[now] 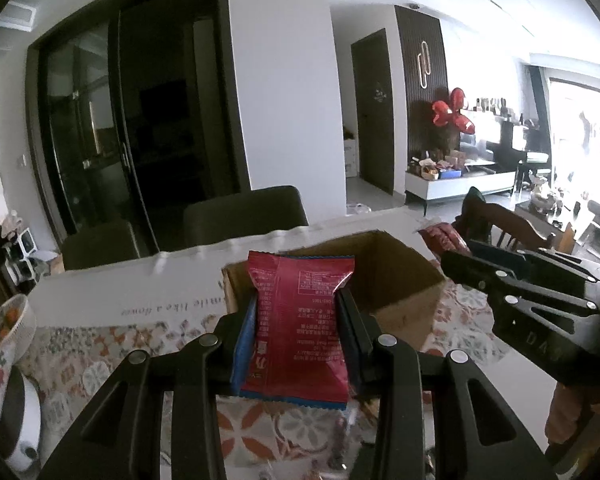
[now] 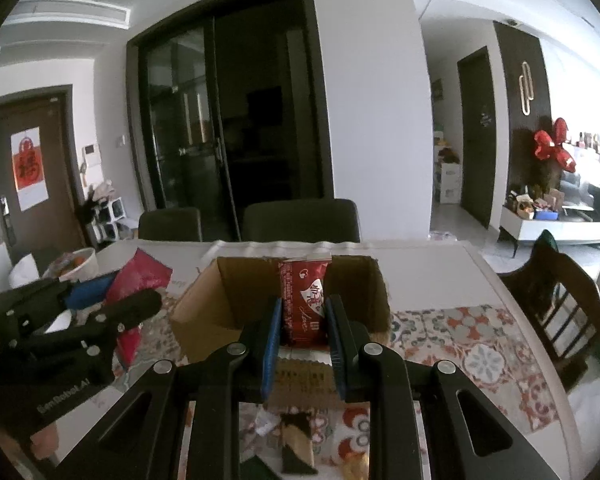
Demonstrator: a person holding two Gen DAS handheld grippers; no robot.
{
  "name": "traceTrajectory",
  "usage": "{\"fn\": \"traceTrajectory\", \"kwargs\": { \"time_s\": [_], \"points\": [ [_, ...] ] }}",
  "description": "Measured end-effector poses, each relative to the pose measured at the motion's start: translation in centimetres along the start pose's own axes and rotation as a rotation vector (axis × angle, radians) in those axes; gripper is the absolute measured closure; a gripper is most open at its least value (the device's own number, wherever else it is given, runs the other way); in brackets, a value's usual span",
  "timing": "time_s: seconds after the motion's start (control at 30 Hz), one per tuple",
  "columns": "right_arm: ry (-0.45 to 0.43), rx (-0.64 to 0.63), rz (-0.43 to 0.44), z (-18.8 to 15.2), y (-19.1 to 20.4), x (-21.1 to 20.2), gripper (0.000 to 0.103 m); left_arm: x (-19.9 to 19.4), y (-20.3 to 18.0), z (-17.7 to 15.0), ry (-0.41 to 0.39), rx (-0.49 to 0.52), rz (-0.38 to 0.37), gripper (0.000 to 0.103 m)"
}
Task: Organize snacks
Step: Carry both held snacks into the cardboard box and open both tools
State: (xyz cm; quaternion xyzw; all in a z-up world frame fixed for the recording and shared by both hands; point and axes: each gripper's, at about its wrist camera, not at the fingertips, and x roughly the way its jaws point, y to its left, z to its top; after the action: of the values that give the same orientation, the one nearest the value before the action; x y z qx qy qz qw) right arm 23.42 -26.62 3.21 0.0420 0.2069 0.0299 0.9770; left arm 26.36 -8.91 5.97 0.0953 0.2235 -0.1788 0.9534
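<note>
My left gripper [image 1: 298, 304] is shut on a red snack packet [image 1: 300, 320] with a blue edge, held upright just in front of an open cardboard box [image 1: 404, 280]. My right gripper [image 2: 302, 308] is shut on a narrow red snack bar packet [image 2: 304, 304], held upright above the near edge of the same box [image 2: 220, 304]. In the left wrist view the right gripper [image 1: 480, 268] shows at the right with its red packet [image 1: 440, 238]. In the right wrist view the left gripper [image 2: 112, 308] shows at the left with its red packet [image 2: 140, 276].
The table has a floral cloth [image 2: 480, 344] and a white runner [image 1: 140, 292]. More snack packets [image 2: 296, 444] lie below my right gripper. A bowl of fruit [image 2: 76, 264] stands at the far left. Dark chairs [image 2: 300, 220] stand behind the table, a wooden chair [image 2: 560, 300] at the right.
</note>
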Motion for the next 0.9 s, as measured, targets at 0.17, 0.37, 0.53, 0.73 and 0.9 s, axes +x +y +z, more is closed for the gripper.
{"fn": "traceTrajectory", "kwargs": {
  "time_s": [0.17, 0.37, 0.53, 0.73, 0.9],
  "points": [
    [0.036, 0.007, 0.013, 1.2, -0.5, 2.9, 0.080, 2.3, 0.8, 1.5, 0.005, -0.001, 0.005, 0.066],
    [0.078, -0.003, 0.009, 2.1, -0.9, 5.9, 0.080, 5.5, 1.2, 2.4, 0.034, -0.004, -0.011, 0.066],
    [0.115, 0.008, 0.004, 2.5, -1.5, 8.1, 0.080, 8.3, 1.7, 2.9, 0.082, -0.024, -0.046, 0.066],
    [0.159, 0.022, 0.004, 3.0, -2.1, 10.5, 0.080, 11.2, 2.0, 3.2, 0.146, -0.028, -0.085, 0.065],
    [0.200, 0.031, 0.001, 2.8, -2.4, 11.9, 0.079, 12.6, 2.1, 3.0, 0.187, -0.043, -0.090, 0.056]
  ]
}}
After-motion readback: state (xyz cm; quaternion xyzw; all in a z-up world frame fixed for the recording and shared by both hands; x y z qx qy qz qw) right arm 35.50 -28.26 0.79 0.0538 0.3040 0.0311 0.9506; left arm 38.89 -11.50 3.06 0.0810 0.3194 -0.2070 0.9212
